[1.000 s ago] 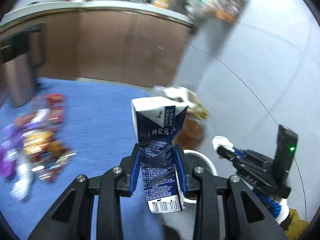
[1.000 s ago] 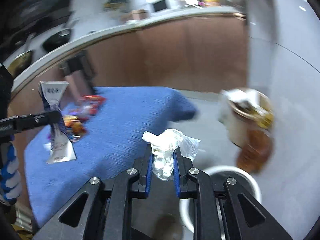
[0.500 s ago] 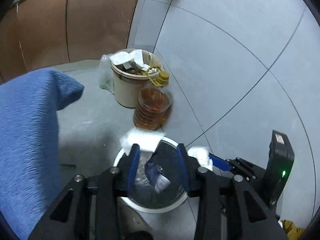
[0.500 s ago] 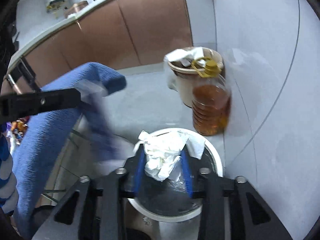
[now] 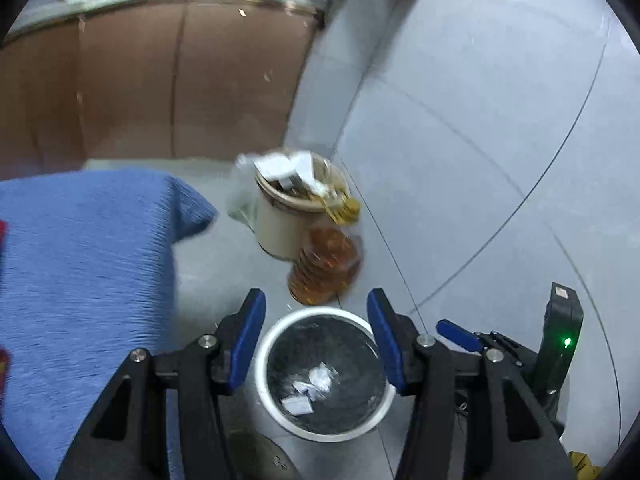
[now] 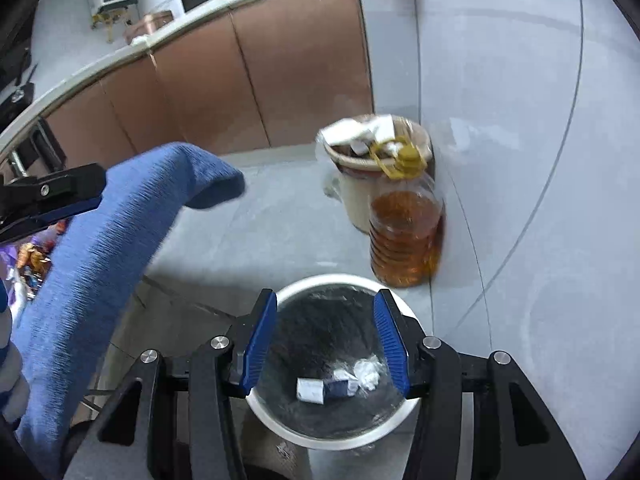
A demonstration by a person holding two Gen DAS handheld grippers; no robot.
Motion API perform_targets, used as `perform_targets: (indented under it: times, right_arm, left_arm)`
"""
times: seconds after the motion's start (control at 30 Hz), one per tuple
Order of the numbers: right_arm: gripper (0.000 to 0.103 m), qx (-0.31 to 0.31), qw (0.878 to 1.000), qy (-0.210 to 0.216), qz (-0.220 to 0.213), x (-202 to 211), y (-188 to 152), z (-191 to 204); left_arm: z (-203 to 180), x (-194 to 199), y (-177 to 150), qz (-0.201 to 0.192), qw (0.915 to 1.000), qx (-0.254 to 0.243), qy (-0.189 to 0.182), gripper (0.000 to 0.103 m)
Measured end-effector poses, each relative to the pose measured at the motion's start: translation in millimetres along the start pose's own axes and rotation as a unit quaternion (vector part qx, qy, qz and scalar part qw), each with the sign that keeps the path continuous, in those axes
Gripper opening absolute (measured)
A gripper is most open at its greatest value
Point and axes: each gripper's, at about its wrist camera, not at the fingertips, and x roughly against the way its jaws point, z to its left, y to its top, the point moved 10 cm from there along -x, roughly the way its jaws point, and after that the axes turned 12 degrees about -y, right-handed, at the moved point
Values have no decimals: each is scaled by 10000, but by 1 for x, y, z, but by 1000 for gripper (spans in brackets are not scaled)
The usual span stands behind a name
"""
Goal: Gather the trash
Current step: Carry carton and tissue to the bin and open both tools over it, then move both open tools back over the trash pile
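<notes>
Right wrist: carton [image 6: 325,389] in bin [image 6: 280,420] below open right hand-held gripper [image 6: 326,338]

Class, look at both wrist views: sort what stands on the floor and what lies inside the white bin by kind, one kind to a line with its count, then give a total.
White-rimmed bin: 1
Beige bucket: 1
Oil bottle: 1
Crushed carton in the bin: 1
Crumpled tissue in the bin: 1
Total: 5

No lettering can be read anywhere; the carton [image 6: 325,389] lying in the bin [image 6: 280,420] is too small and blurred.
</notes>
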Motion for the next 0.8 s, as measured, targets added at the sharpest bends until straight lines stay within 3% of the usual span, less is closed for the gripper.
perform_targets:
  times: [0.13,0.4,0.57,0.8]
  right_arm:
    - [50,196,9991,185,-335,34,15,28]
    - [50,756,9899,774,-916,110,34,105]
    - [50,1105,9804,1198,-1103,146,39,155]
    - [51,1632,9659,1689,-1085,163,35,228]
  left_arm:
    - [14,56,-4,-215,9989,-148,394,51]
    - [75,185,-33,-805,9909,211,1063,51]
    - [128,263,-66,-1110,9802,567,1542,51]
    - [225,335,-115,-1285,9550,1338,2312,51]
